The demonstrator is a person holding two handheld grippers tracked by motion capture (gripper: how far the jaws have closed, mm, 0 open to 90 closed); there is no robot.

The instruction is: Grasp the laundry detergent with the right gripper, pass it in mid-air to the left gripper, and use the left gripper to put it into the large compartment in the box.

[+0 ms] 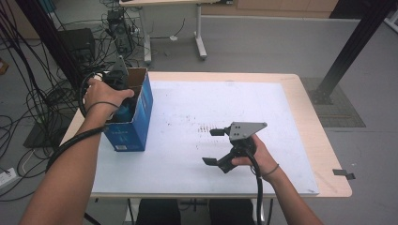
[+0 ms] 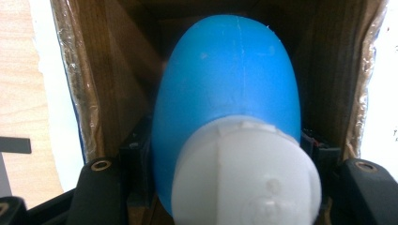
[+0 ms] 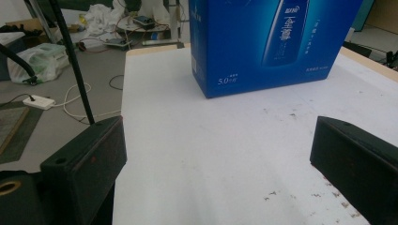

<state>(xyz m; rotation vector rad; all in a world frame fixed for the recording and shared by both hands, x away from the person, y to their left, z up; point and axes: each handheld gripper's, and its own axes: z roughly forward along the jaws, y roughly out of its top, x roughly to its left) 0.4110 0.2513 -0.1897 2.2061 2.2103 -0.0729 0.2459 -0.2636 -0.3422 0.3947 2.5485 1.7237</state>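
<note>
Two tools in use. Left tool (image 1: 123,91) points down into the open top of a blue box (image 1: 136,123), which stands upright at the left edge of the white-covered surface (image 1: 187,164); its jaws are clamped on a blue bottle (image 2: 227,79) with a white cap (image 2: 246,173), inside the brown cardboard walls. Right tool (image 1: 212,146) is held over the near middle of the surface, well apart from the box, jaws spread wide with nothing between them.

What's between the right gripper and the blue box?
Only bare white mat lies between right gripper and blue box, with faint brown specks; clearest in the right gripper view.
</note>
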